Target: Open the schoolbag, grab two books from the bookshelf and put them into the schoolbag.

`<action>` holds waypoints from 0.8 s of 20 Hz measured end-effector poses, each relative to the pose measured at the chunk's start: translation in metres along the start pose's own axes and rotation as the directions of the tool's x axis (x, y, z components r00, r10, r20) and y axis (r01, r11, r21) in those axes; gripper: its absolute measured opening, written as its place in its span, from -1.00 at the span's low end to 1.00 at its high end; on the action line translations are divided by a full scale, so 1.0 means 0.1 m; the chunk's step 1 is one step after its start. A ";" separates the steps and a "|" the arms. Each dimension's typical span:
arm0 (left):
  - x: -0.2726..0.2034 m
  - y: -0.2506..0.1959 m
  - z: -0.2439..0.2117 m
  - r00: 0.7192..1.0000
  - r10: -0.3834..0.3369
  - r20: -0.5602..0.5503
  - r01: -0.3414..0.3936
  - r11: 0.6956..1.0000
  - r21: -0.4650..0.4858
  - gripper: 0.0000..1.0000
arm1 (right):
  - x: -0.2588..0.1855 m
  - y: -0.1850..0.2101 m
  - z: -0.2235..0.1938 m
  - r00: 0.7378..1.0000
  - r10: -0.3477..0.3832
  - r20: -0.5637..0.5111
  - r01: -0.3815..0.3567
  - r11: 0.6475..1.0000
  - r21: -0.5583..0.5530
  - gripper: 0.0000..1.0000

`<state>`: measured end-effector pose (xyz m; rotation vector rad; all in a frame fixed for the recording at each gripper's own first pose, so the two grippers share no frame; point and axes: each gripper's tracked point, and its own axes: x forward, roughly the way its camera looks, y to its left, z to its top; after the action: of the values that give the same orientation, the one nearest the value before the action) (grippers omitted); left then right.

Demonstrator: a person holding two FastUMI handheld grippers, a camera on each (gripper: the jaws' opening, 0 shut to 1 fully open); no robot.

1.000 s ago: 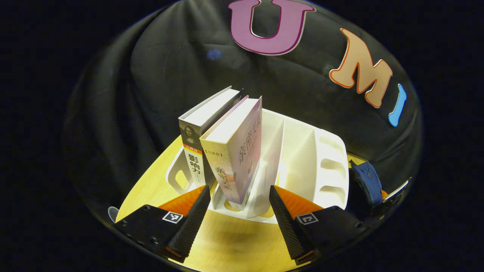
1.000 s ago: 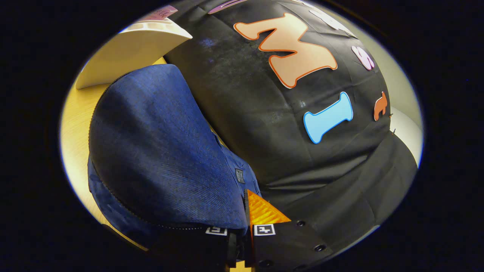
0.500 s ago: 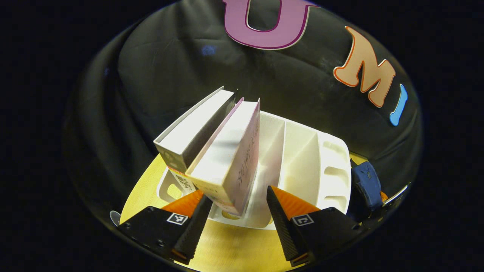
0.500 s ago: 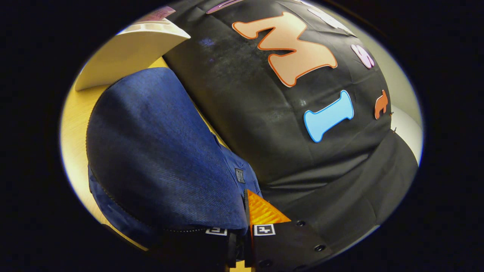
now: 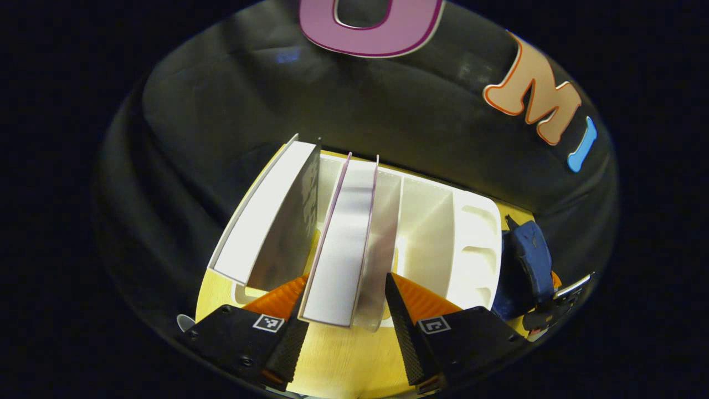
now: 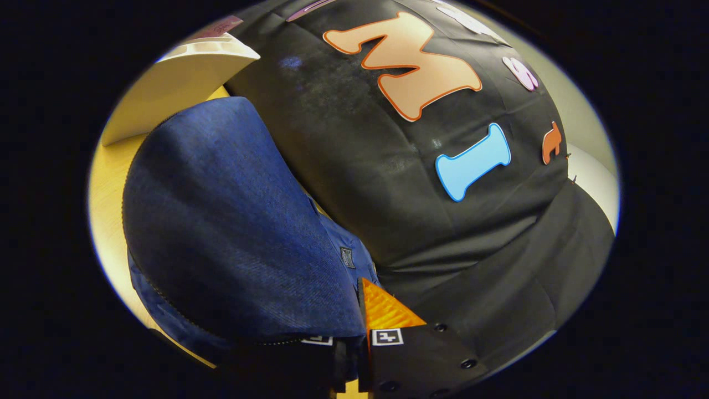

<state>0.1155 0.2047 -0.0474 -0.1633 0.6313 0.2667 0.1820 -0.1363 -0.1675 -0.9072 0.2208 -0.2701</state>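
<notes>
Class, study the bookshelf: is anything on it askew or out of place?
Yes. The left book leans outward over the end of the white bookshelf, away from the pink-edged book, which stands straighter between the open left gripper fingers. Nothing looks spilled or damaged.

Two upright books (image 5: 310,233) filling the bookshelf's (image 5: 476,244) left slots at frame centre, open slots right, schoolbag (image 5: 529,260) far right
</notes>
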 end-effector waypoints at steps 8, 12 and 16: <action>0.15 -0.04 0.06 0.974 0.044 -0.224 -0.010 0.989 0.148 0.22 | 0.02 -0.02 0.00 1.000 -0.005 -0.001 0.005 1.000 0.020 -0.82; 0.19 -0.11 -0.02 0.938 -0.013 -0.347 0.039 0.997 0.068 0.22 | -0.01 -0.05 -0.01 1.000 -0.004 -0.008 0.004 0.999 0.048 -0.83; 0.30 0.02 -0.08 0.891 0.051 -0.450 -0.007 0.995 0.099 0.01 | -0.04 -0.06 -0.02 1.000 -0.001 -0.010 0.002 0.999 0.046 -0.84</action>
<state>0.1339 0.2104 -0.0714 -0.1245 1.1110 0.2269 0.1771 -0.1403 -0.1632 -0.8603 0.2227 -0.2801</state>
